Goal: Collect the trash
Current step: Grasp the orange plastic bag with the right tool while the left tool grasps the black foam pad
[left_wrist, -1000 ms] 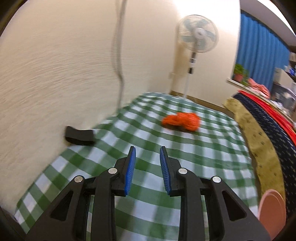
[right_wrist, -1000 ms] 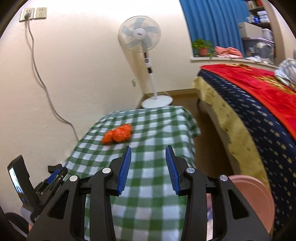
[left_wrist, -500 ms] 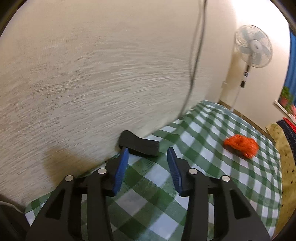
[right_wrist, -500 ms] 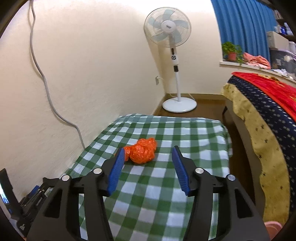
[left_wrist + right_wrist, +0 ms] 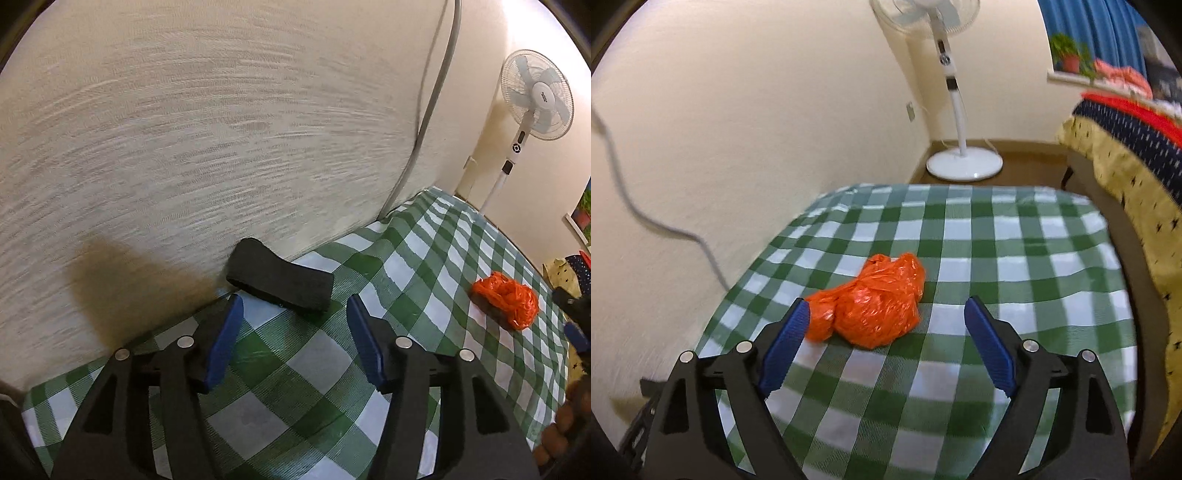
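Taking the crumpled orange plastic bag (image 5: 871,301) as the landmark: far to its left, against the wall (image 5: 184,129), lies a black folded band (image 5: 280,282). The left gripper (image 5: 293,339) hovers just short of that band, its jaws opening and nothing between them. The bag itself sits on the green checked table (image 5: 1015,258), left of the middle and well back from the far edge. The right gripper (image 5: 886,349) points down at the bag, its jaws opening wide; the bag lies just past the blue pads (image 5: 785,345), close to the left one, not yet pinched.

Risks, as I judge them: the bag is light and slippery, so a pad coming in off-centre could push it away instead of trapping it, or catch only a loose fold. The band lies tight to the wall, so the outer finger may scrape there. The cloth could also bunch up under a low pinch.

Right of the bag the table is bare and free for moving, up to its edge beside the bed (image 5: 1126,147).
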`<act>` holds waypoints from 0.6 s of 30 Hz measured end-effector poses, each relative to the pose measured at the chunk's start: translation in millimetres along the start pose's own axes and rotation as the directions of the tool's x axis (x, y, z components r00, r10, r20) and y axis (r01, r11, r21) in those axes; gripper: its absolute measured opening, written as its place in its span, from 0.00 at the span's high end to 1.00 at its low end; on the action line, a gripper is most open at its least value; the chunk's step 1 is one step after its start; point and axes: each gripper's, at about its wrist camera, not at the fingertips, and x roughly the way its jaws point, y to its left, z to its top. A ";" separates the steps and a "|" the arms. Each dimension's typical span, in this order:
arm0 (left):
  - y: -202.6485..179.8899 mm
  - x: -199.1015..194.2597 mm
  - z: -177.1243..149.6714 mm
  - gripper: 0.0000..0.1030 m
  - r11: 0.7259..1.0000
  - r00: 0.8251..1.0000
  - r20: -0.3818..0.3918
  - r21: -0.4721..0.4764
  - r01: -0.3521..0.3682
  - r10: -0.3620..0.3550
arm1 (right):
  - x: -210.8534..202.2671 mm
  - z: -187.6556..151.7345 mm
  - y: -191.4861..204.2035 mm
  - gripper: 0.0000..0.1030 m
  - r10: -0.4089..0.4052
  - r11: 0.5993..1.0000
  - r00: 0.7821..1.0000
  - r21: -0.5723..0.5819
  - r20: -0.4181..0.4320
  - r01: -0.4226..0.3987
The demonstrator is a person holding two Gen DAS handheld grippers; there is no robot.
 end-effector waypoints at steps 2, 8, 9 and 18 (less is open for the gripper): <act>2.1 1.3 1.2 0.44 1.000 1.000 0.000 -0.010 -0.004 0.004 | 15.2 2.1 -4.6 0.18 0.019 0.999 0.999 0.028 -0.033 -0.018; 6.8 7.2 4.5 0.42 0.999 1.000 -0.002 -0.034 -0.013 0.013 | 50.6 1.0 -8.3 0.20 0.077 0.995 0.989 0.071 -0.123 -0.069; 7.6 9.0 4.5 0.42 0.999 1.000 -0.009 -0.044 -0.011 0.011 | 54.1 -0.8 -7.2 0.27 0.083 0.995 0.987 0.067 -0.135 -0.074; 11.1 14.2 8.0 0.43 0.998 1.000 -0.009 -0.062 -0.003 0.003 | 33.6 -15.0 6.4 0.58 0.110 0.994 0.987 -0.002 -0.121 -0.111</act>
